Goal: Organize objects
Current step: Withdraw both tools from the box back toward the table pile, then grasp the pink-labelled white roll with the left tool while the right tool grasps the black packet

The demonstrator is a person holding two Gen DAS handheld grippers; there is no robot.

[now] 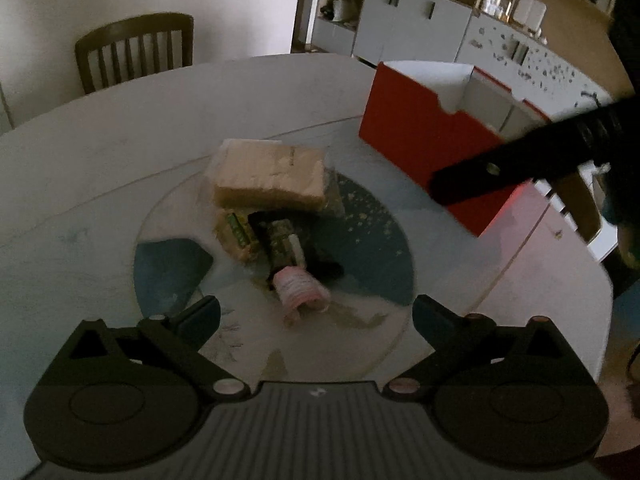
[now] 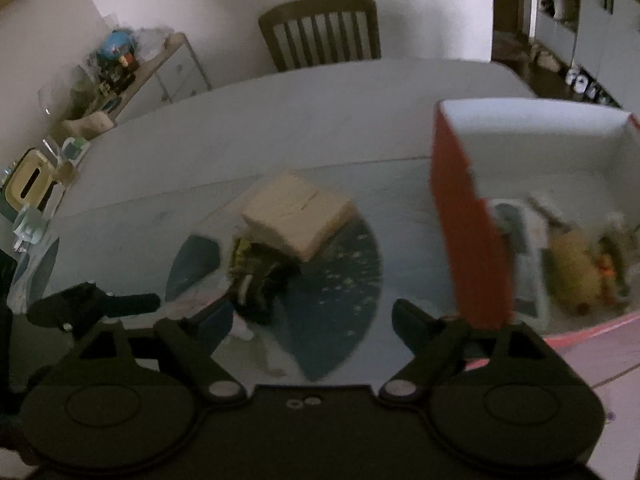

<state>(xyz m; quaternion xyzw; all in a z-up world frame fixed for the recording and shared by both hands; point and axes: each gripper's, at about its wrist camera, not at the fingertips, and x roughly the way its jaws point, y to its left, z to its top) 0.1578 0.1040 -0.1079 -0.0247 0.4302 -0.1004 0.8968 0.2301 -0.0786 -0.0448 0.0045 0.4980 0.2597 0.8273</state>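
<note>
A small pile lies on the round table: a beige wrapped block (image 1: 270, 174), a green-labelled packet (image 1: 238, 234), a dark packet (image 1: 282, 242) and a pink-white roll (image 1: 300, 288). A red box (image 1: 424, 136) with a white inside stands to the right. My left gripper (image 1: 316, 320) is open and empty, just before the roll. My right gripper (image 2: 312, 320) is open and empty, above the table between the pile (image 2: 256, 276) and the red box (image 2: 468, 248). The box holds several items, among them a yellowish one (image 2: 572, 264). The beige block (image 2: 298, 216) shows there too.
A wooden chair (image 1: 134, 50) stands behind the table (image 1: 100, 168). Grey cabinets (image 1: 416, 28) with jars line the far right wall. A side shelf with clutter (image 2: 116, 72) stands at the left. The right gripper's black body (image 1: 520, 160) reaches in over the box.
</note>
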